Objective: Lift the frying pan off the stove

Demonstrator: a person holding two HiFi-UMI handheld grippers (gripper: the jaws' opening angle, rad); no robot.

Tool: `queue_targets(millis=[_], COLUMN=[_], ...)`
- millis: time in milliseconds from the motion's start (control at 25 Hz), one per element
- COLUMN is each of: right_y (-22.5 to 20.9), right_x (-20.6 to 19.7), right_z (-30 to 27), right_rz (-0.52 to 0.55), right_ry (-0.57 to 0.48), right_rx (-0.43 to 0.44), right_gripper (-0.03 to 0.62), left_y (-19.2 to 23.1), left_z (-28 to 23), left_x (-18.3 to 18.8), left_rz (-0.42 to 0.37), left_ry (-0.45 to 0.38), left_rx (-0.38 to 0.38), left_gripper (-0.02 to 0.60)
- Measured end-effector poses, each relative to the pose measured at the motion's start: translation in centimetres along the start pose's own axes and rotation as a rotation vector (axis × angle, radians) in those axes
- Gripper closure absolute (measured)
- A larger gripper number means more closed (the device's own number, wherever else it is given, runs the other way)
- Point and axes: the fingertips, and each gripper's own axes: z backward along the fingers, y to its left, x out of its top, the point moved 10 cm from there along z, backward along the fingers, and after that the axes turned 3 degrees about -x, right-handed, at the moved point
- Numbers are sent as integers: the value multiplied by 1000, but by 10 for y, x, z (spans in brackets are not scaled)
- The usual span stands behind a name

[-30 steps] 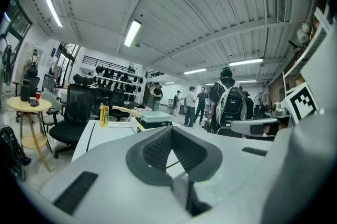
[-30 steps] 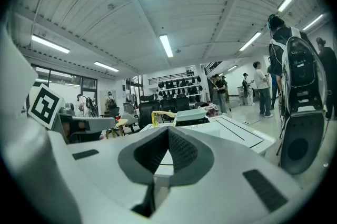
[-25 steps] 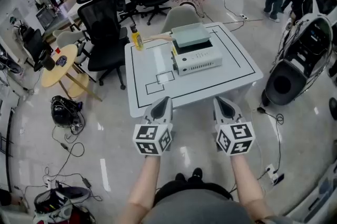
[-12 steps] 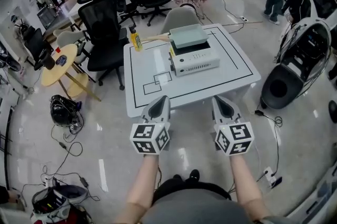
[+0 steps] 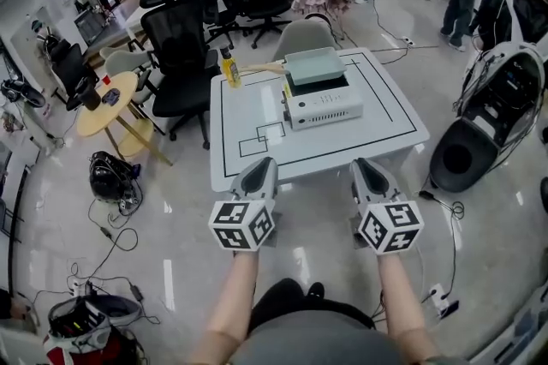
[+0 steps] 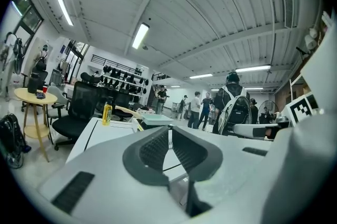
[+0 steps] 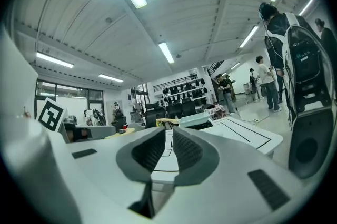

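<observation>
Only the right gripper's [image 5: 368,170] jaws have just cracked apart, empty; the left gripper [image 5: 259,170] stays clenched on nothing. Both wait level, short of the tabletop's [image 5: 377,122] near edge. Frying pan [image 5: 315,63] sits on the stove [image 5: 325,106] toward the far edge, handle offered leftward.

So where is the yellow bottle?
In the head view, the yellow bottle stands at the far left corner of the white table. It is left of the white box, with a black chair just beyond it.

A yellow bottle [image 5: 229,70] stands on the white table [image 5: 242,110], black chairs [image 5: 180,38] behind.
</observation>
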Motion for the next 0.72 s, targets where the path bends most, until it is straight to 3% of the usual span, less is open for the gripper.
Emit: queue_targets(millis=[360,720], right_y=[-12,-31], right_x=[7,8], right_z=[-5,-36], right_rz=[-87,-150], right_ry=[-10,-4], right_rx=[41,62], right_gripper=[514,482], left_y=[3,31], left_z=[-6,-42], left_x=[3,3], left_rz=[54,136], left_ry=[-13,-22], left_rx=[4,7], left_gripper=[498,425])
